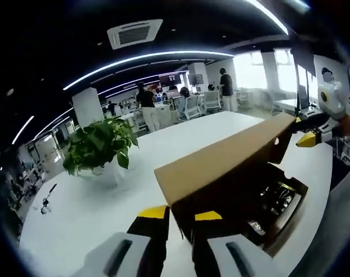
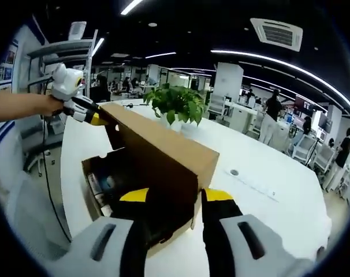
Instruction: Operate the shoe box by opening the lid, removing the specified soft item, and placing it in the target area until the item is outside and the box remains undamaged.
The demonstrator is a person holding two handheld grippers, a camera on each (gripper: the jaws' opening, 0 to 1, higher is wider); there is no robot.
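I have the shoe box (image 1: 233, 173) sitting on the white counter (image 1: 105, 202), its brown cardboard lid (image 1: 221, 158) raised on edge above the open base. In the left gripper view the box fills the lower right, from about 3 o'clock to 6 o'clock, and my left gripper (image 1: 179, 216) stands at 6 o'clock with its yellow-tipped jaws set either side of the lid's near corner; the jaws stand apart with the cardboard edge between them, though I cannot tell whether they actually pinch it. Inside the base I see dark contents (image 1: 276, 199) at 4 o'clock, too dim to name. The right gripper (image 1: 309, 138) comes into this view at 2 o'clock, held by a hand, its yellow tip at the far corner of the lid.

In the right gripper view the lid (image 2: 163, 147) runs from 10 o'clock towards the centre, and my right gripper (image 2: 169, 196) rises at 6 o'clock with its jaws parted around the lid's near corner; again I cannot tell whether it grips. The left gripper (image 2: 97, 119) shows at 10 o'clock, a hand (image 2: 51, 105) holding it, its yellow tip touching the lid's far end. The open base (image 2: 105, 179) lies at 8 o'clock with dark things inside.

A potted plant (image 1: 100, 144) stands on the counter just beyond the box, at 9 o'clock in the left gripper view and 12 o'clock (image 2: 176, 104) in the right
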